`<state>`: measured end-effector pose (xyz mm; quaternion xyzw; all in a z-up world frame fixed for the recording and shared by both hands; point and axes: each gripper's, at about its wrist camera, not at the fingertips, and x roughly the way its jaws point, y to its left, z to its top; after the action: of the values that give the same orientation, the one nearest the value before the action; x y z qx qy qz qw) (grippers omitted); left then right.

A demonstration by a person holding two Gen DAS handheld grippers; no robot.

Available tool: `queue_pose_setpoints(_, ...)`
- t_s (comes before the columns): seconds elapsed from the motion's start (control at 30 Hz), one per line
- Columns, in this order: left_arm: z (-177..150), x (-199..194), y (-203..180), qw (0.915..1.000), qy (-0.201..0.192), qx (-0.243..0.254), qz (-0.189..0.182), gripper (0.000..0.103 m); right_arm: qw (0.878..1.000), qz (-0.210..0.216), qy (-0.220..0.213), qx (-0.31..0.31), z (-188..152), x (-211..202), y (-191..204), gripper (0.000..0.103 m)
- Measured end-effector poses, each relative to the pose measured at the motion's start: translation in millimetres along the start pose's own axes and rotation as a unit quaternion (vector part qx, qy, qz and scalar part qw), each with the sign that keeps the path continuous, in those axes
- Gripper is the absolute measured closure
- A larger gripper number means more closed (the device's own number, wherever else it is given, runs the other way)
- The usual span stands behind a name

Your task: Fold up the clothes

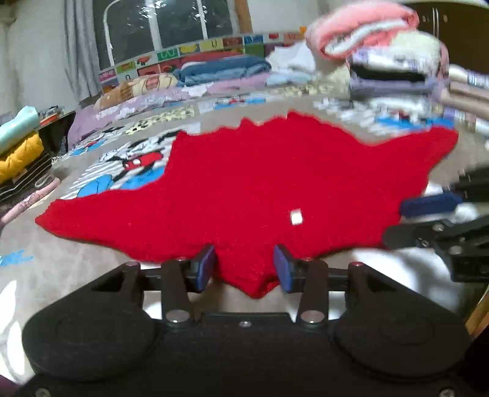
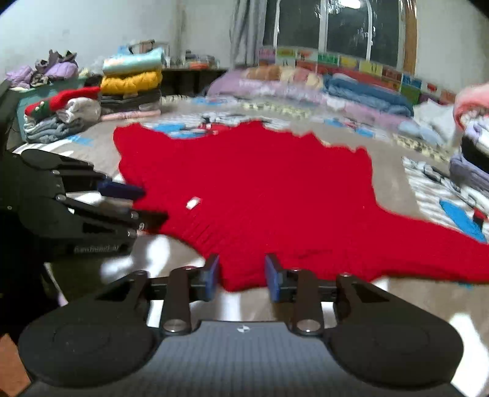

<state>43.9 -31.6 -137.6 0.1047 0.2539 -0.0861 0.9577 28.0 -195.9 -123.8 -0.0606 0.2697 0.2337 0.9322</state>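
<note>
A red knitted sweater (image 1: 259, 189) lies spread flat on a bed (image 1: 91, 268) covered with a cartoon-print sheet, its sleeves reaching out to either side; a small white tag (image 1: 295, 217) sits on the knit close to the sweater's near edge; the left claw (image 1: 244, 267) stands at that near edge, released, its blue pads (image 1: 204, 268) apart with a point of red fabric lying between them but not pressed; the right claw (image 2: 242, 276) stands at the same near edge beside the left one, likewise released, a fold of the sweater's edge between its pads without a grip; beyond the sweater's far edge are stacks of folded clothes (image 2: 131, 85) and rolled bedding (image 1: 220, 71) below a dark window (image 2: 336, 27).
</note>
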Motion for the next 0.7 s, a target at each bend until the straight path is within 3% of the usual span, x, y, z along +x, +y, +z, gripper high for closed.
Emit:
queue_pose_setpoints(0.03,0,-3,-1,0.9999,-0.01,0.003,0.003,0.042,1.0,0.002,-0.009,0.018,1,-8,-2,0.067)
queue_pose_setpoints(0.17,-2,-2,-11,0.9997,-0.017,0.02,0.001,0.041,0.993,0.015,-0.033,0.113,-14,-27,-25,0.067)
queue_pose_setpoints(0.27,-7,-4,-18,0.999,-0.024,0.038,-0.007,0.036,0.978,0.015,-0.047,0.201,-27,-31,-59,0.067)
queue_pose_setpoints(0.4,-7,-4,-30,0.998,-0.025,0.055,-0.018,0.034,0.949,-0.001,-0.066,0.308,-46,-30,-101,0.067)
queue_pose_setpoints(0.57,-6,-3,-55,0.9941,-0.02,0.1,-0.035,0.034,0.892,-0.015,-0.1,0.441,-75,-36,-149,0.063)
queue_pose_setpoints(0.7,1,-1,-81,0.9887,-0.026,0.143,-0.035,0.034,0.851,-0.029,-0.135,0.506,-93,-45,-183,0.063)
